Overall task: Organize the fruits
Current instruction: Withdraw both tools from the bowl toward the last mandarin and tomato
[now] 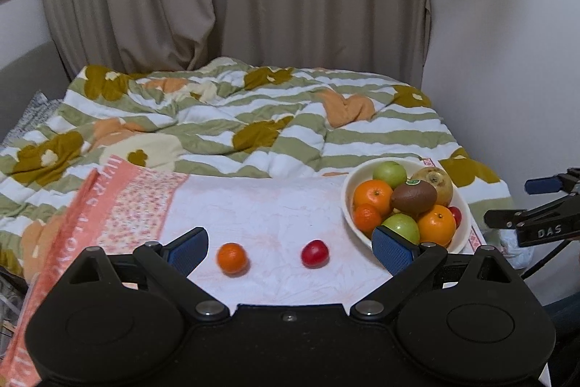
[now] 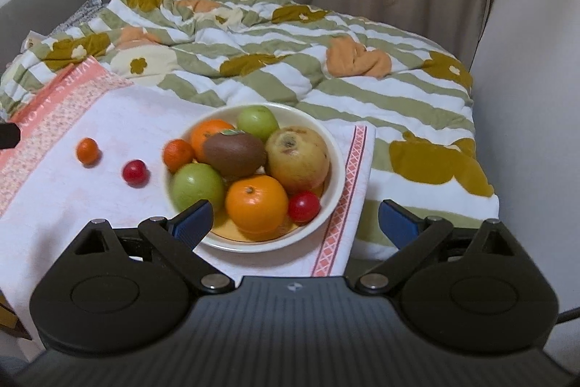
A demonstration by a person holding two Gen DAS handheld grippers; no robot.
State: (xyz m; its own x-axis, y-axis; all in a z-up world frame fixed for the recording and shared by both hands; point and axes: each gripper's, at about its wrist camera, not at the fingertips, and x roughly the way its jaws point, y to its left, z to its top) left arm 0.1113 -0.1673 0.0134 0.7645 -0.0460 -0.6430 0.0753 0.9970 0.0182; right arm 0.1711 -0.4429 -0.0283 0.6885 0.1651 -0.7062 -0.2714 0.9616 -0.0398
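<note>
Since both claws are wide open and hold nothing, the next good move looks like picking up a loose fruit. A small orange mandarin (image 1: 232, 258) and a small red round fruit (image 1: 314, 253) lie side by side near the front edge of the white towel with pink borders (image 1: 261, 205), left of the full cream bowl (image 1: 348, 202). Bring the left gripper (image 1: 290, 247) down over one fruit, squeeze softly so it cannot roll, and let the right gripper (image 2: 295, 218) wait above the bowl's front rim.

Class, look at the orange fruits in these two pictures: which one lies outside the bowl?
The small orange alone on the white towel, beside the loose red fruit. The other three oranges sit inside the bowl.
</note>
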